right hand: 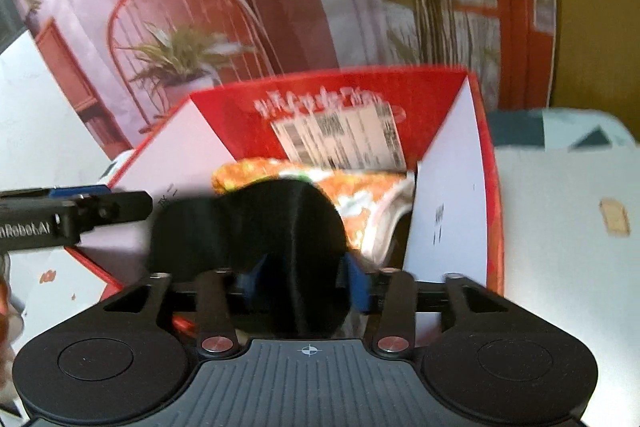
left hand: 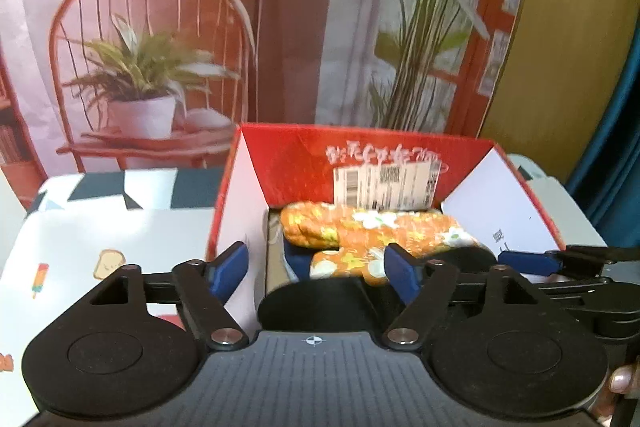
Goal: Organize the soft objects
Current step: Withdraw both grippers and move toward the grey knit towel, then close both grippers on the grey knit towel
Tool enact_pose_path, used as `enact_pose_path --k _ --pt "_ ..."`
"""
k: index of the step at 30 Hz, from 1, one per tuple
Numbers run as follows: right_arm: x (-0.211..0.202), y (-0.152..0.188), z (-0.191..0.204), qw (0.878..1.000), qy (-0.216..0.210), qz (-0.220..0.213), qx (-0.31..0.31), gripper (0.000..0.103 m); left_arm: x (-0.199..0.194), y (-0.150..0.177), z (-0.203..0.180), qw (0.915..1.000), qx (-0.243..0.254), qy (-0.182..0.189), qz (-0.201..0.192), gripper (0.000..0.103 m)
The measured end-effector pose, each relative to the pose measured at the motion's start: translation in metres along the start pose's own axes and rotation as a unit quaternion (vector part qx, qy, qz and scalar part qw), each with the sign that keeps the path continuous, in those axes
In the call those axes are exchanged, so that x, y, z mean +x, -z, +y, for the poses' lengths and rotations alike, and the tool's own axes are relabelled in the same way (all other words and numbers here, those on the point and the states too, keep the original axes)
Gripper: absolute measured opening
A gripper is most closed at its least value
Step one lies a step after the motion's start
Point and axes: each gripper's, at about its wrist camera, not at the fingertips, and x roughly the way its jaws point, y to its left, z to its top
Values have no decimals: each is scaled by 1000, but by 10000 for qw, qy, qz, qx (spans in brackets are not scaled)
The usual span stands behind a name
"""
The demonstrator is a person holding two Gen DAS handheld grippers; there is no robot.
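Observation:
A red cardboard box with open white flaps stands on the table, and it also shows in the right wrist view. Rolled orange floral cloths lie inside it. My left gripper is open at the box's near edge, with a black rounded thing low between its fingers. My right gripper is shut on a black soft object and holds it over the box opening, in front of the orange cloth. The right gripper's fingers enter the left wrist view from the right.
The table has a white cover with small food prints and dark triangles. A backdrop printed with a chair, a lamp and plants stands behind the box. A yellow wall and a blue curtain are at the right.

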Motion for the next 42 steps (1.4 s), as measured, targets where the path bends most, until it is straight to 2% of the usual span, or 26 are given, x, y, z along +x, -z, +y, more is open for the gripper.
enact_pose_path --k 2,7,10,16,23,28,32,38,42 --pt "-8 0 5 9996 73 -175 -213 52 -7 2 -3 9999 79 3 -111 80" --pt "-31 4 8 9974 21 -628 -339 70 -24 16 -9 9990 302 31 -322 85" --pt "-45 12 10 9951 27 -876 -461 75 -34 29 -8 9983 415 42 -406 85" --pt "-68 39 11 9904 -17 -1260 -574 76 -47 59 5 9987 331 73 -378 86" --pt "-87 78 10 9856 75 -1574 -608 76 -36 93 31 9999 -154 58 49 88" --pt "-92 108 16 9871 130 -1411 -746 78 -21 113 45 9979 -562 155 272 88" --pt "-90 133 15 9904 194 -1223 -621 78 -13 126 46 9962 -738 288 375 87" --pt "-88 162 2 9935 409 -1046 -179 78 -8 142 40 9955 -774 349 431 87" --pt "-89 171 -9 9935 489 -1024 130 78 -9 146 36 9964 -679 342 384 80"
